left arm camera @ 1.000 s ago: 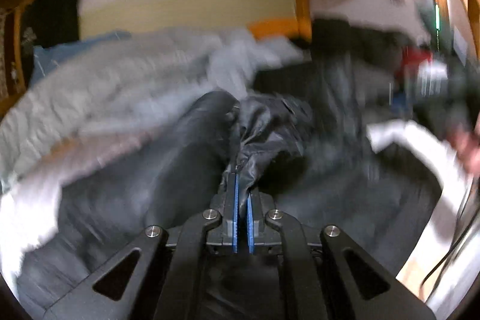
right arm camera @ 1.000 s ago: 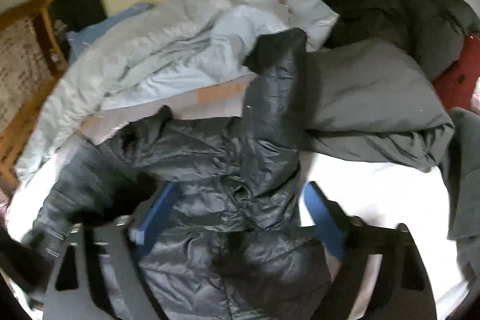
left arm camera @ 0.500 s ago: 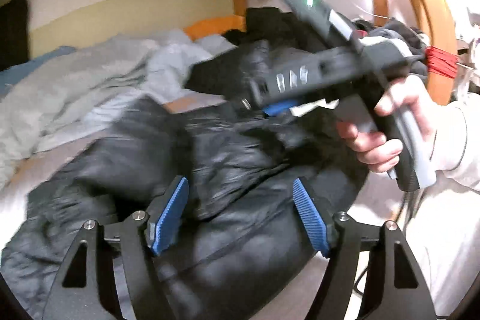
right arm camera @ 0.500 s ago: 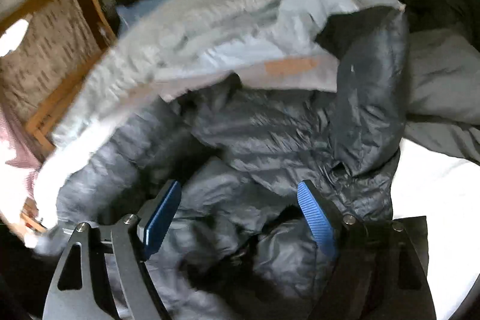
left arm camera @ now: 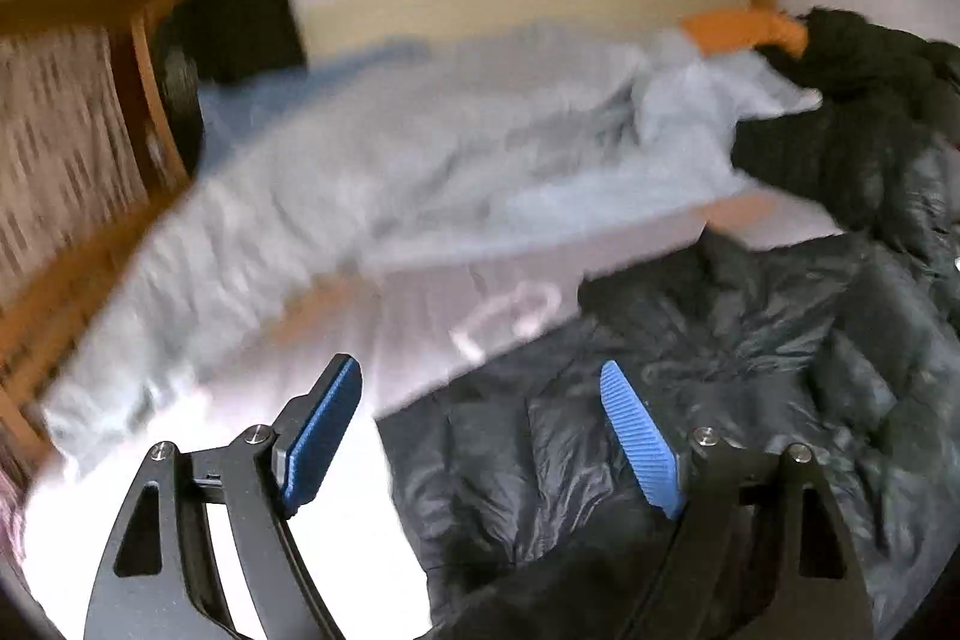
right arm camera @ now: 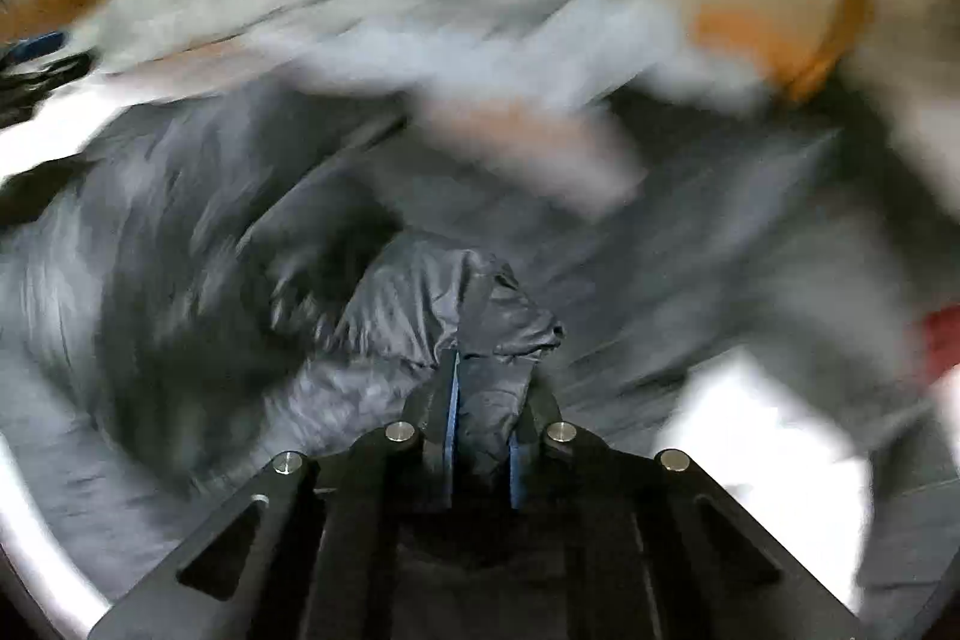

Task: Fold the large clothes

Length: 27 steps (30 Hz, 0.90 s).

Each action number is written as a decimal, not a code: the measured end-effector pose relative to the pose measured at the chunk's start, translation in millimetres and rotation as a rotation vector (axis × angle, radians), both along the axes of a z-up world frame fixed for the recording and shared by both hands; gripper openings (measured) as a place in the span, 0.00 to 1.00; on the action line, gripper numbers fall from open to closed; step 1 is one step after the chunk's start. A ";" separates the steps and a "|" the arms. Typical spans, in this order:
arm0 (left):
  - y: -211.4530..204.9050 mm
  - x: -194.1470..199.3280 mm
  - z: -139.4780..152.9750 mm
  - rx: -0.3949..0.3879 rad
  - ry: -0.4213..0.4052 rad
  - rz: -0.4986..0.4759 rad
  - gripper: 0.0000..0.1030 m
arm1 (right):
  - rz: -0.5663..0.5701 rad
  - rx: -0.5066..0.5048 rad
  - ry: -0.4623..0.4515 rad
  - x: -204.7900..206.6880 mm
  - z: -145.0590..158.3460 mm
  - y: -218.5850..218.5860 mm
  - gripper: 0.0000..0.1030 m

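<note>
A dark grey puffer jacket lies crumpled on the white bed sheet, in the lower right of the left wrist view. My left gripper hovers over the jacket's left edge. Its jaws are opening, and the blue pads press on nothing. In the blurred right wrist view my right gripper is closing, and its jaws pinch a bunched fold of the same jacket. The rest of the jacket spreads out below and behind that fold.
A rumpled light blue duvet covers the far half of the bed. A wooden bed frame runs along the left. Black garments and an orange item are piled at the far right. Something red shows at the right edge.
My left gripper let go of the jacket, opened wide and swung left over the sheet. My right gripper dropped and rolled, then closed on a fold of the jacket.
</note>
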<state>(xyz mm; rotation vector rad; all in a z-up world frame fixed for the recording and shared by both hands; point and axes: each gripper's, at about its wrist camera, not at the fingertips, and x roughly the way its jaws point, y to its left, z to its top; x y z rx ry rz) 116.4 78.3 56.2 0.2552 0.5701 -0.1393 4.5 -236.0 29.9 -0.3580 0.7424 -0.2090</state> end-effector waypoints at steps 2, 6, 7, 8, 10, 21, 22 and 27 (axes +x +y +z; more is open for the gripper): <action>-1.5 13.5 -15.5 -0.049 0.082 -0.077 0.78 | -0.090 -0.221 -0.149 -4.5 13.6 -3.4 0.13; -9.7 32.4 -67.0 -0.008 0.258 -0.125 0.78 | -0.113 -0.165 -0.143 2.2 17.9 -15.0 0.13; -12.6 36.7 -82.8 0.009 0.327 -0.125 0.79 | -0.112 -0.149 -0.116 6.2 15.5 -15.6 0.13; -15.3 39.7 -94.7 0.048 0.365 -0.102 0.79 | -0.111 -0.135 -0.102 9.6 14.7 -15.3 0.13; -19.7 33.5 -100.2 0.101 0.350 -0.075 0.59 | -0.108 -0.115 -0.110 9.5 15.7 -16.3 0.13; 32.9 36.3 -29.7 -0.030 0.172 0.136 0.17 | -0.034 -0.044 -0.188 58.1 33.1 12.5 0.13; 38.7 37.1 -29.2 -0.058 0.195 0.137 0.23 | -0.061 0.024 -0.158 64.3 33.3 4.4 0.13; 60.3 32.3 -5.3 -0.065 0.207 0.272 0.77 | -0.069 0.134 -0.063 72.0 17.3 -18.7 0.43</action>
